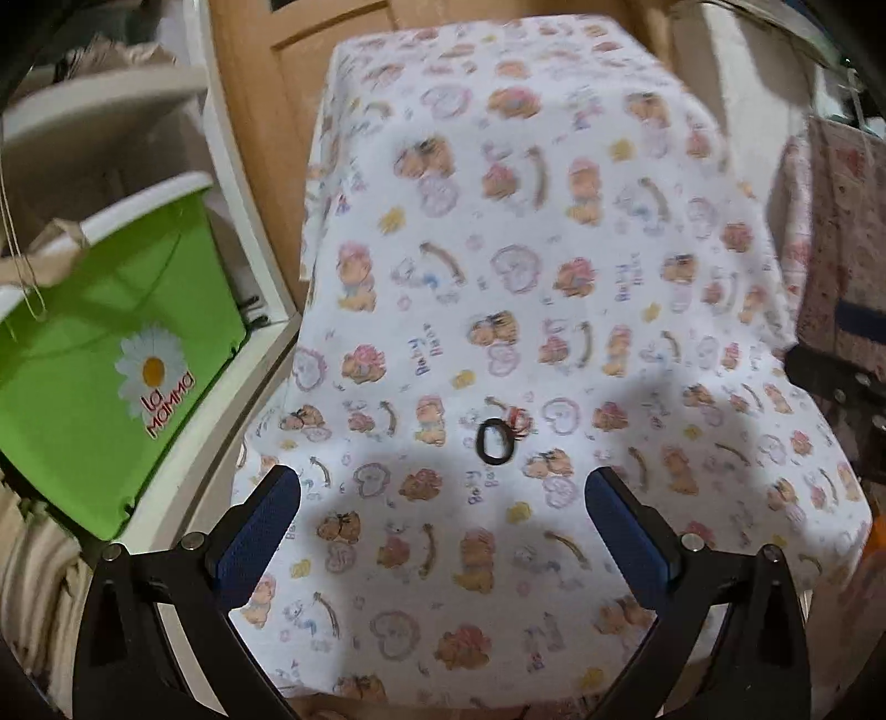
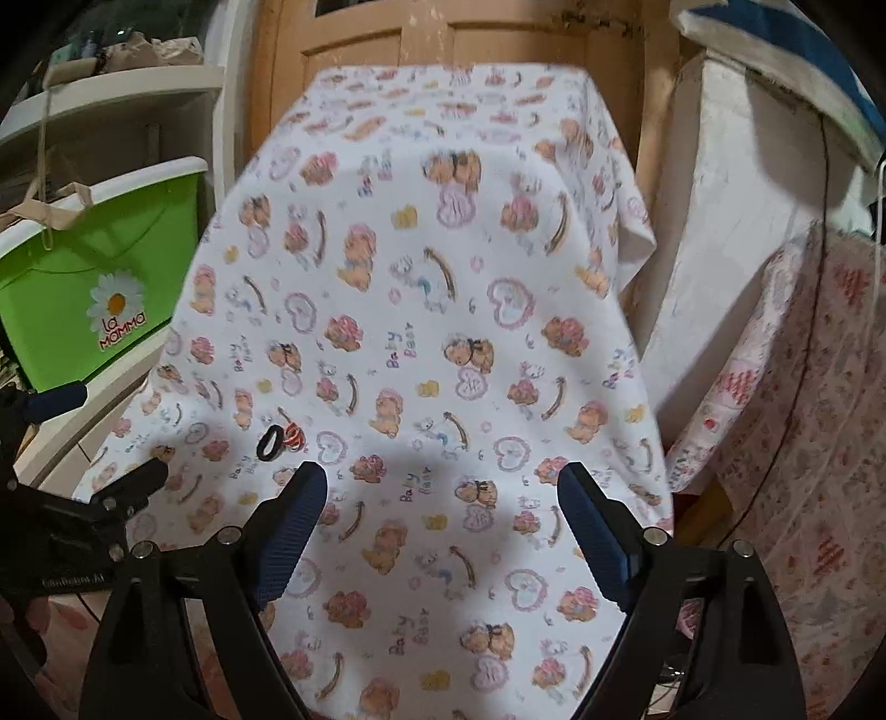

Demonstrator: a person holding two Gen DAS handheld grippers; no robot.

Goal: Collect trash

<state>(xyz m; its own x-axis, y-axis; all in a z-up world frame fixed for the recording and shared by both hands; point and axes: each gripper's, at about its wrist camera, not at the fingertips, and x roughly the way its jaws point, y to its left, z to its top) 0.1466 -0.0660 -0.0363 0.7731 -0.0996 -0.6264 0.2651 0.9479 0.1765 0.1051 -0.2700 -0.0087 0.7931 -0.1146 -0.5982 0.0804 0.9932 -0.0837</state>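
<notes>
A small black ring [image 1: 494, 441] lies on the bear-print cloth [image 1: 554, 221] covering the table, with a tiny red-and-orange striped bit [image 1: 520, 422] touching its far right side. My left gripper [image 1: 444, 479] hovers open just short of the ring, nothing between its blue pads. In the right wrist view the ring [image 2: 269, 443] and the striped bit [image 2: 294, 435] lie left of my right gripper [image 2: 442, 473], which is open and empty above the cloth [image 2: 443, 249]. The left gripper [image 2: 111, 437] shows at that view's left edge.
A green tub [image 1: 111, 343] with a daisy label and a white rim stands on a white shelf unit [image 1: 243, 232] left of the table; it appears too as the tub [image 2: 111, 266]. A wooden door [image 2: 443, 50] is behind. Patterned fabric [image 2: 803, 415] hangs at the right.
</notes>
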